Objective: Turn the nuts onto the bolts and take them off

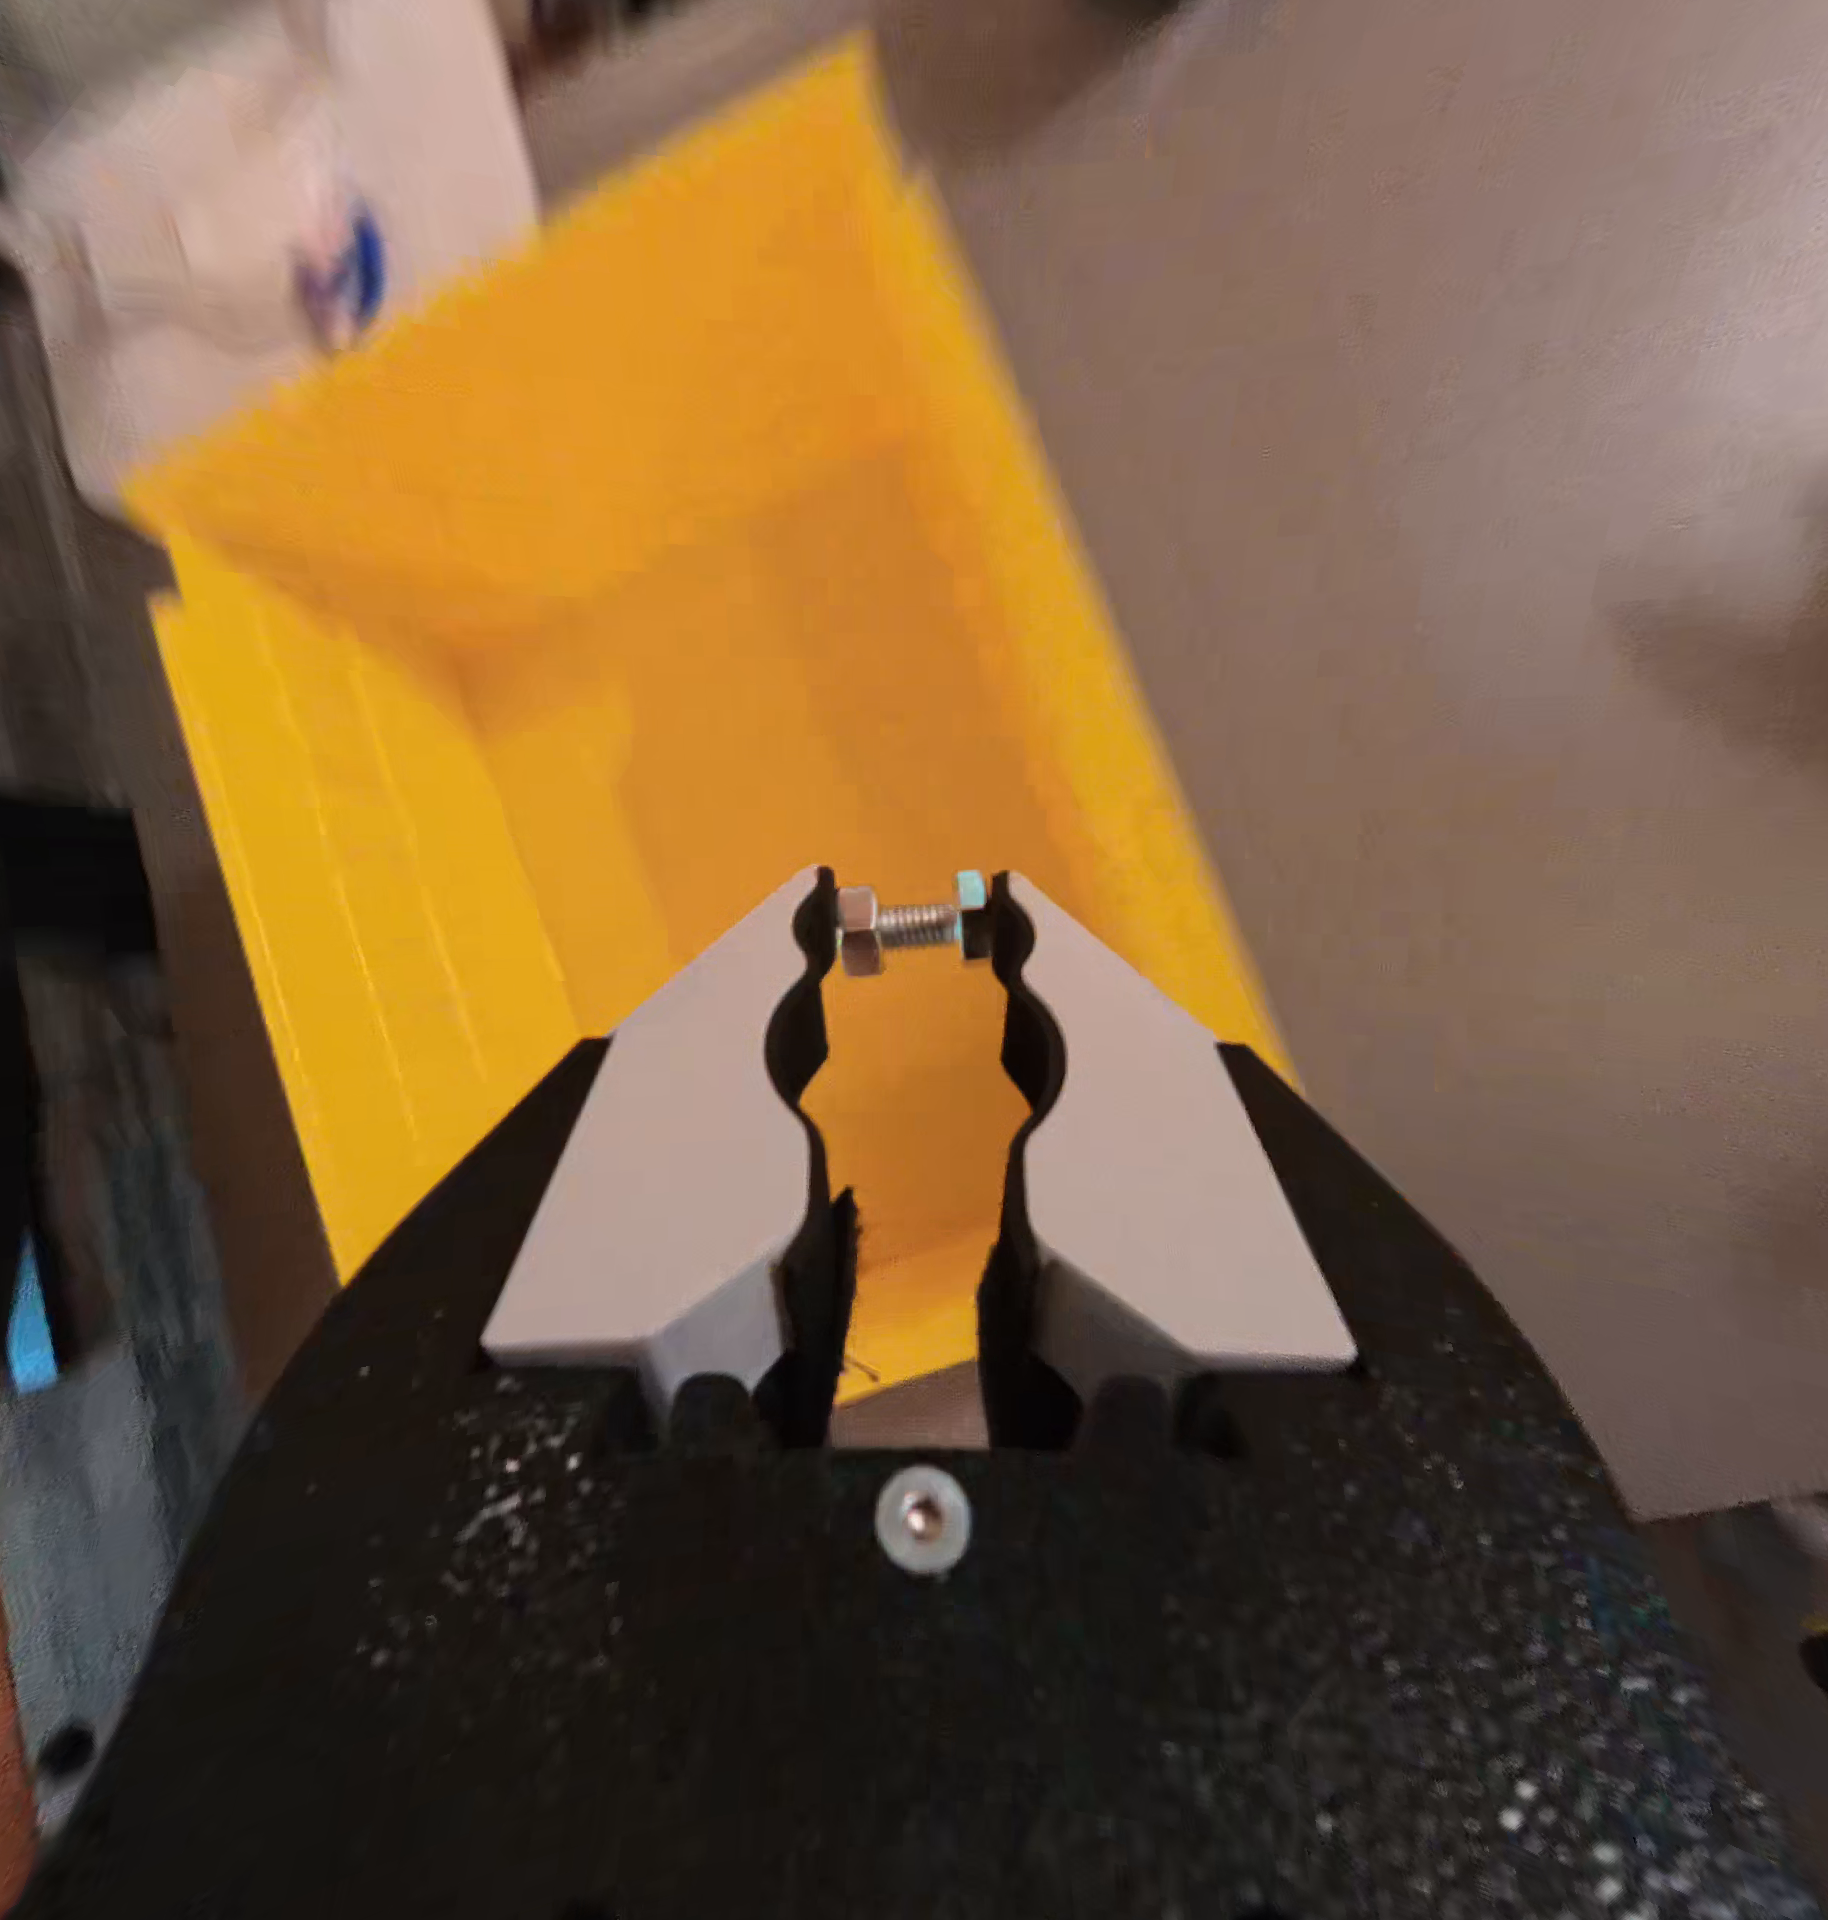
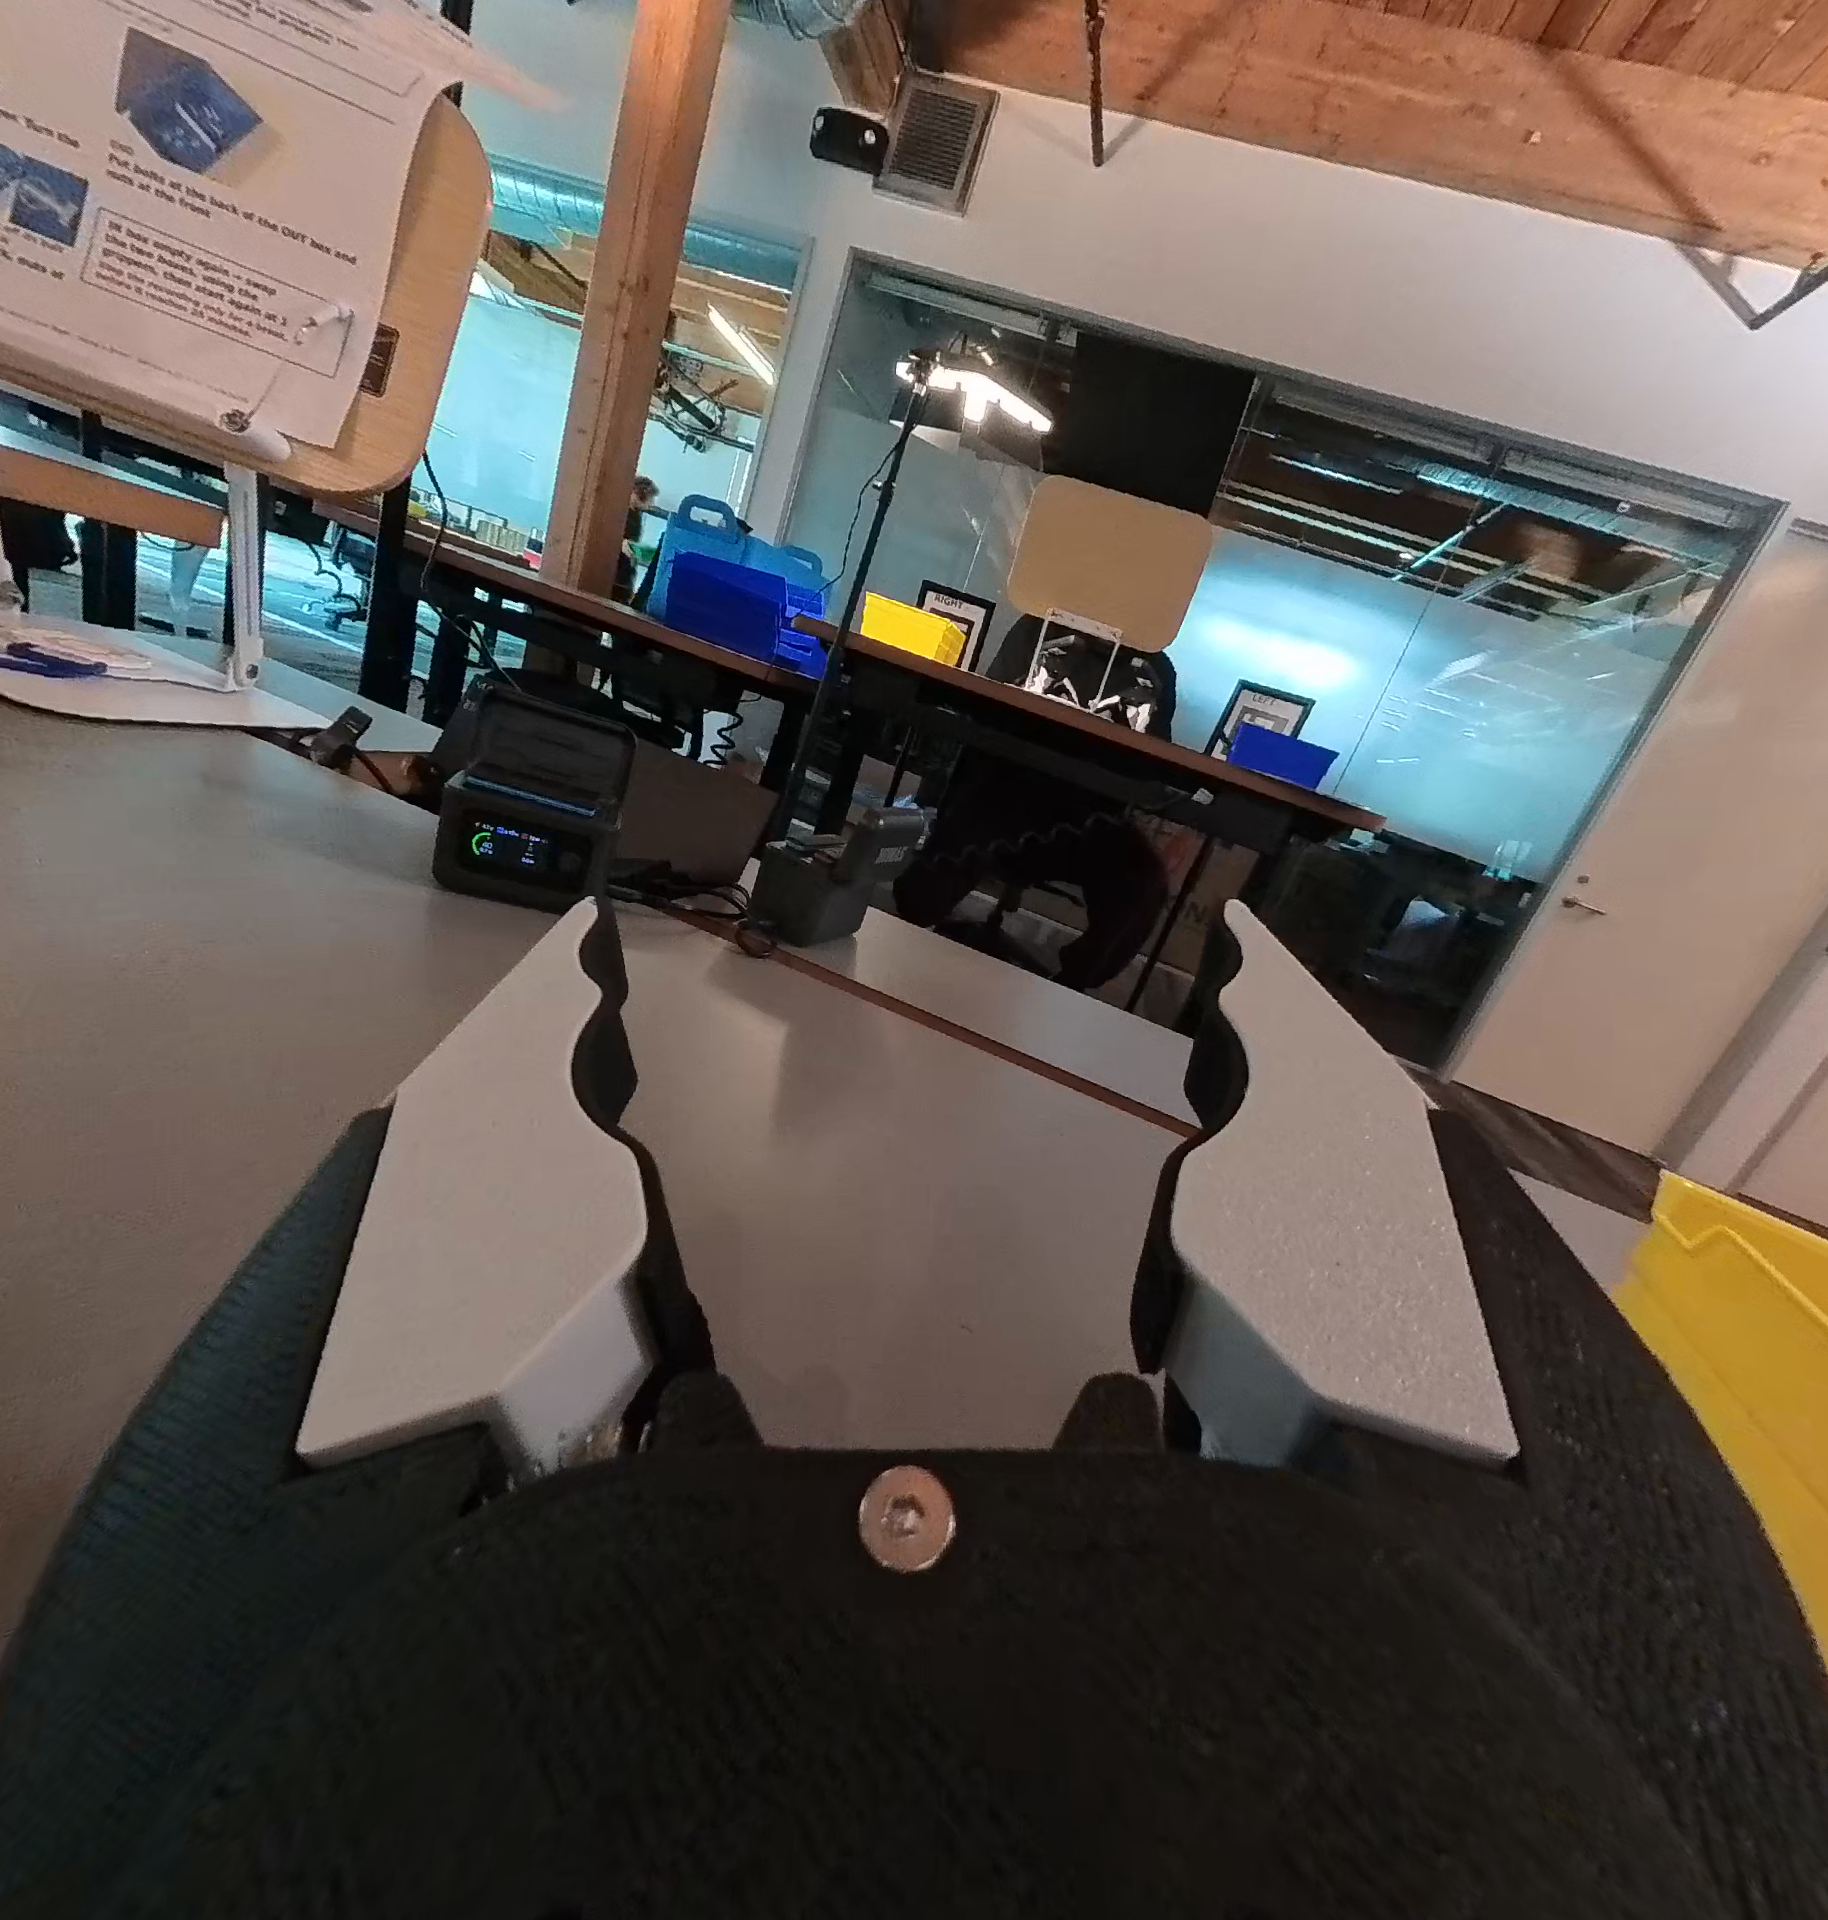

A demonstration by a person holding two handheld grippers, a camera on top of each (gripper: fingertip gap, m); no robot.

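Observation:
My left gripper (image 1: 912,920) is shut on a small silver bolt (image 1: 915,925), held crosswise between the fingertips, with a nut (image 1: 860,928) threaded on near its left end and the head at the right. It hangs above the open yellow bin (image 1: 681,582), whose inside looks blurred. My right gripper (image 2: 915,925) is open and empty, held over the grey table (image 2: 162,935) and pointing out across the room. No nut or bolt shows in the right wrist view.
A second yellow bin (image 2: 1762,1371) stands at the right of my right gripper. A dark power unit (image 2: 531,821) and a charger (image 2: 827,883) with cables sit at the table's far edge. An instruction sheet on a stand (image 2: 193,208) is far left.

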